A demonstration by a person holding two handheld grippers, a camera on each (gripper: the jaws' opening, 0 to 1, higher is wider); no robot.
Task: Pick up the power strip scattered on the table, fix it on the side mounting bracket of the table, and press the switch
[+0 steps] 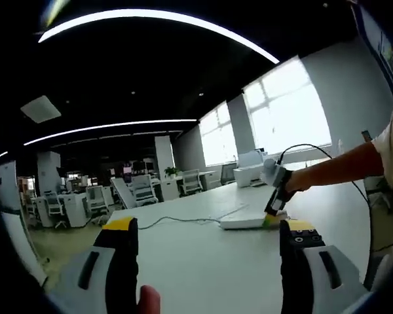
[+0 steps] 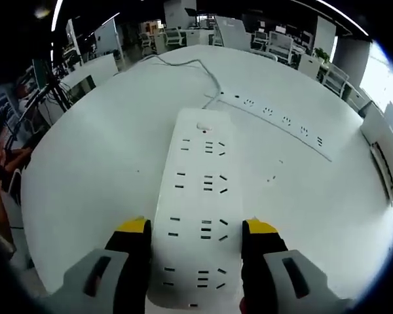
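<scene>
My right gripper (image 2: 195, 235) straddles the near end of the white power strip (image 2: 198, 190) lying flat on the white table (image 2: 92, 163), yellow-tipped jaws close along both long edges, though I cannot tell if they pinch it. Its cord (image 2: 193, 65) trails away toward the far side. My left gripper (image 1: 209, 235) hangs wide open and empty, the strip well beyond it to the right.

A white power strip (image 2: 198, 209) lies flat on the white worktop (image 2: 92, 163), long and rounded, rows of sockets facing up, its near end between the right claw's (image 2: 196, 229) yellow-tipped jaws; its cable (image 2: 196, 69) trails away from the far end.
</scene>
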